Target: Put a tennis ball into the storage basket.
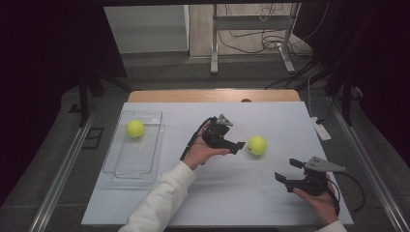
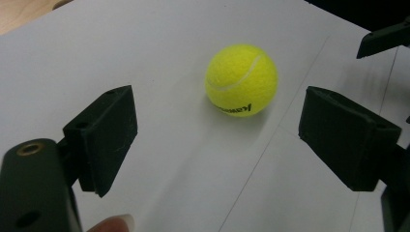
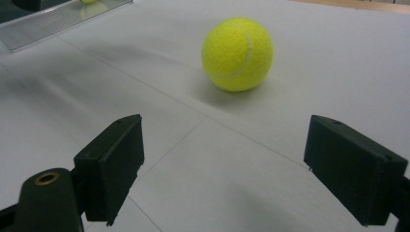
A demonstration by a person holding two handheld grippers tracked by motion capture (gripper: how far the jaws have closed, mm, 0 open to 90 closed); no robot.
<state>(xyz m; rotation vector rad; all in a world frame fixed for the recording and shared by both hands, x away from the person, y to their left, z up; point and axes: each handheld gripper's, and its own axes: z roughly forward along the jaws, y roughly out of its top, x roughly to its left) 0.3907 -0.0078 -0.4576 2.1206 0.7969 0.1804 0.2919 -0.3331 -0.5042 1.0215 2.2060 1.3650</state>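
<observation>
White tabletop (image 1: pixel 232 193) holds a clear tray (image 1: pixel 138 166) (ball inside) well left; both grippers' fingers spread around nothing.

Right gripper (image 3: pixel 222 164) sits low over white table (image 3: pixel 338 63), jaws spread wide, nothing between them. Tennis ball (image 3: pixel 237 54) ahead of jaws, roughly centred on gap, well clear of both pads, resting on table with soft shadow under it. White seam curves down ball's side. Thin lines cross table surface and run under gripper. Far ahead to left: corner of clear tray (image 3: pixel 48 21), bit of second yellow ball (image 3: pixel 88 1) in it at top edge.
</observation>
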